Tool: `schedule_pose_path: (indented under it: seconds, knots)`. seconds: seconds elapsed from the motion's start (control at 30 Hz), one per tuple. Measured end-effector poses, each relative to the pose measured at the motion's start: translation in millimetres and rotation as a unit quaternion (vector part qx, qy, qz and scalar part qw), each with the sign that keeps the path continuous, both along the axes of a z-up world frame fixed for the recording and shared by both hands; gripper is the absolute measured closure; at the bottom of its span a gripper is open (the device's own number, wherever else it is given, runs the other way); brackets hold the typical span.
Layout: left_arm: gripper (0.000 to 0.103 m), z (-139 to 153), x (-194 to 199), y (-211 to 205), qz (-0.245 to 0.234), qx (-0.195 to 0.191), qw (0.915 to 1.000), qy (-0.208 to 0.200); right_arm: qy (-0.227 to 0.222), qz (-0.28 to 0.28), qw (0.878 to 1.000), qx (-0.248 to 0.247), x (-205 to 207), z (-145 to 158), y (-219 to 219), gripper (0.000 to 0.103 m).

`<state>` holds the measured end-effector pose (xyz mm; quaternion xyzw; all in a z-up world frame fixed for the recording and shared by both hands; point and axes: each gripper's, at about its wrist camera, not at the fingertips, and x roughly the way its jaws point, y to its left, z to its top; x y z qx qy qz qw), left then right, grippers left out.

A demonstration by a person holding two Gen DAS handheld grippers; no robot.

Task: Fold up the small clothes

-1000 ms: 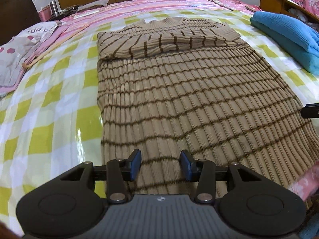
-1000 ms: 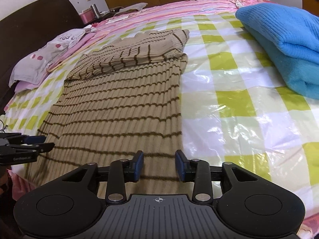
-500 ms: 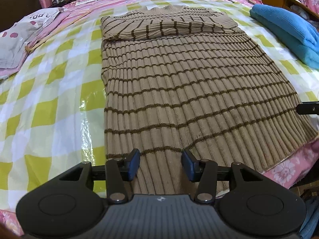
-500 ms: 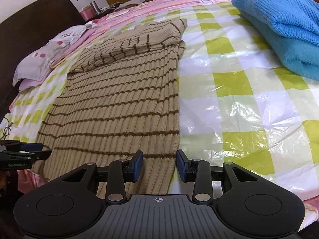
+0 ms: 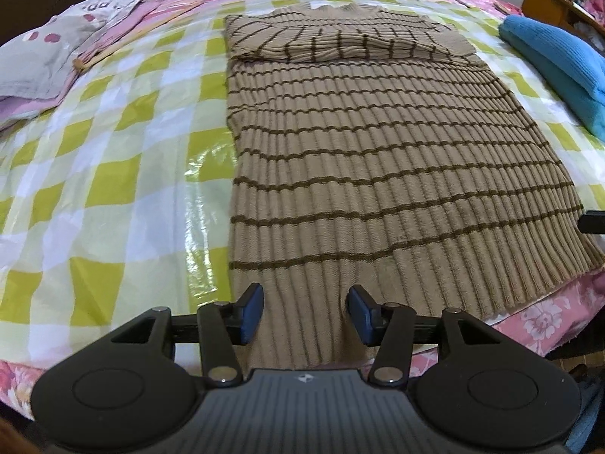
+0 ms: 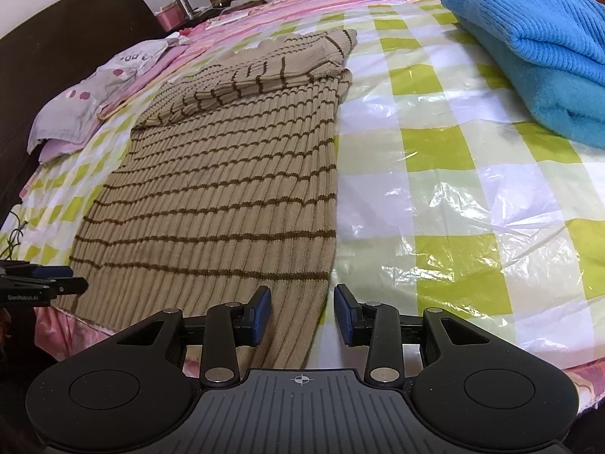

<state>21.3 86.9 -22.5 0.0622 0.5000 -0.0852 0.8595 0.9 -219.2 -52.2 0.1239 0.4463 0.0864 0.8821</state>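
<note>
A tan ribbed sweater with dark brown stripes (image 5: 359, 159) lies flat on the bed, its sleeves folded across the chest at the far end. It also shows in the right wrist view (image 6: 227, 189). My left gripper (image 5: 306, 312) is open above the hem near the sweater's near left corner. My right gripper (image 6: 302, 314) is open above the hem at the sweater's near right corner. Neither holds anything. The left gripper's tip (image 6: 41, 283) shows at the left edge of the right wrist view.
The bed is covered by a green and white checked plastic sheet (image 5: 113, 174). A folded blue knit garment (image 6: 537, 60) lies to the right. A grey and pink pillow (image 5: 49, 56) lies at far left. The bed's near edge with pink floral fabric (image 5: 544, 314) is just below the hem.
Both grippers have drawn back toward the near edge of the bed and risen, from over the sweater's body to its hem. Both jaws stay open. The sweater has not moved.
</note>
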Motion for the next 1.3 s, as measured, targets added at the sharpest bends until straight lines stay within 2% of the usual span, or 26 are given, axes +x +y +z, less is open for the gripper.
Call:
schedule_pose_path:
  seconds: [0.3,0.4,0.73,0.97,1.2,1.3]
  knots:
    - [0.048,9,-6,15,0.029,-0.012,0.9995,-0.009,0.001,0.000,1.000,-0.002,-4,1,-3,0.066]
    - [0.048,10,-5,20,0.040,-0.018,0.9990,-0.007,0.002,0.004,1.000,0.000,-4,1,-2,0.063]
    - [0.048,-6,8,16,0.050,0.004,0.9982,0.032,0.005,0.010,1.000,0.007,-4,-1,-1,0.061]
    - [0.049,-9,14,21,0.050,-0.024,0.9975,0.044,0.004,0.003,1.000,0.024,-4,-2,-6,0.061]
    - [0.062,-8,12,19,0.038,-0.035,0.9980,0.037,0.007,0.018,0.999,0.046,-4,-3,-6,0.059]
    - [0.063,-7,11,18,0.033,-0.042,0.9980,0.033,0.017,0.025,0.997,0.073,-3,-5,-9,0.059]
